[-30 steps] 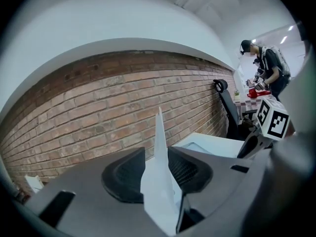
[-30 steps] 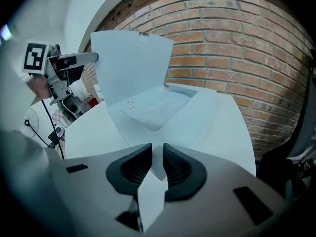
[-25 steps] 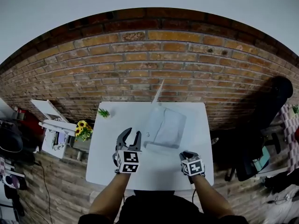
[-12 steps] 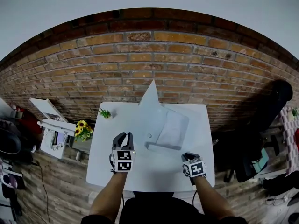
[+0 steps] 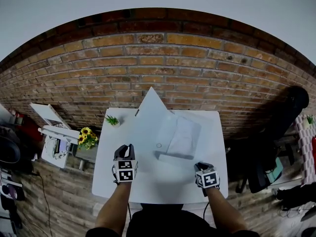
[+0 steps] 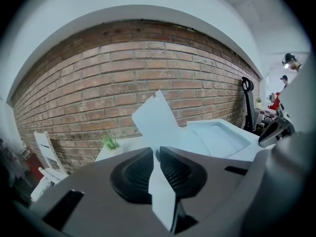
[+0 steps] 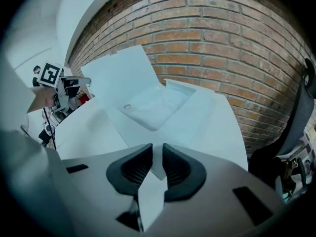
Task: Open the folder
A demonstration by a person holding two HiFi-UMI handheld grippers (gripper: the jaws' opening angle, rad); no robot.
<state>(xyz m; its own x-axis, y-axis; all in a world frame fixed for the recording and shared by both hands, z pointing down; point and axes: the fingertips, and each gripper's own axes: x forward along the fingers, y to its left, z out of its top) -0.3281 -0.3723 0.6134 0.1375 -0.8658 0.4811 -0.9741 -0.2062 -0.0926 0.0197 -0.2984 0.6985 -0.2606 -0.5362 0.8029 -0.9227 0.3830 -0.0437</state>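
**A:** What is showing, reading from the left?

**B:** Far left of the pale translucent plastic folder point(image 5: 180, 136), one bunch of yellow sunflowers point(image 5: 88, 136) is standing off the white rectangular table point(image 5: 163, 186). Nearer the folder, one small green potted plant point(image 5: 111, 120) is sitting. Both are probably just decoration.

**A:** And the grippers?

**B:** The black two-jaw left gripper point(image 5: 127, 147) is hovering just left of the folder's near edge. Its jaws have just been closing and are meeting with nothing between them, so I judge it is standing clear of the raised flap. The folder is lying flat mid-table. Its one large flap point(image 5: 150, 107) is standing up at its far left, and one round snap point(image 5: 158, 145) is showing on its left part. The matching right gripper point(image 5: 198, 165) is waiting near the folder's near right corner. Its jaws are slightly parted and are gripping nothing I can see. It is likely waiting to steady the folder.

**A:** Totals?

**B:** Two grippers, one folder, one flap, one snap, one plant, one flower bunch.
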